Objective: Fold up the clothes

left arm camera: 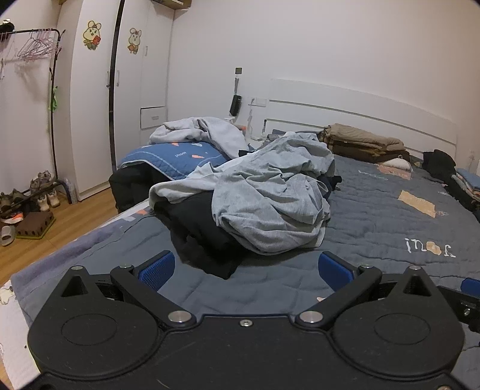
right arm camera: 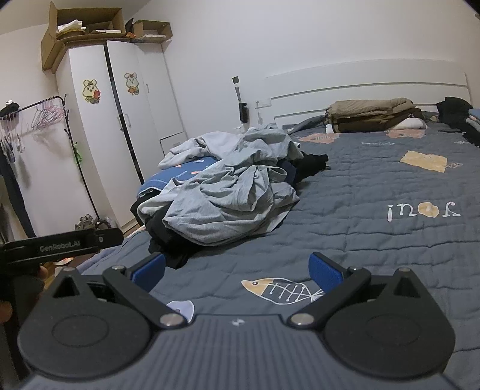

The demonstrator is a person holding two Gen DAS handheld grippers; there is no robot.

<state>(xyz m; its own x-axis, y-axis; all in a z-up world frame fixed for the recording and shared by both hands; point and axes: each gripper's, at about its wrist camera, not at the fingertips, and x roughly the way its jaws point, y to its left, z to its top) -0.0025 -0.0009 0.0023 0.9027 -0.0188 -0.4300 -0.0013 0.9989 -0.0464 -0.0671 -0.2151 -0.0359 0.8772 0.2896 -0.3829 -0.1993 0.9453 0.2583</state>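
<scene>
Both grippers, left [left arm camera: 246,270] and right [right arm camera: 237,270], spread wide, empty, short of the heap [left arm camera: 270,198]; soft, limp grey top [right arm camera: 228,204], likely best pinched at a hem.

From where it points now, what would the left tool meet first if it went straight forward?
Probably the black garment at the front of the clothes pile, under the grey garment. The left tool is open and holds nothing; depth is unclear.

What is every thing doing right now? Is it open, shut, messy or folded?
Left gripper: open, holding nothing.
Right gripper: open, holding nothing.
Grey clothes: crumpled in a pile, unfolded.
Black clothes: crumpled under the grey ones.
Brown stack: folded, by the headboard.
Wardrobe: doors shut.
Cardboard boxes: open, on the wardrobe.
</scene>
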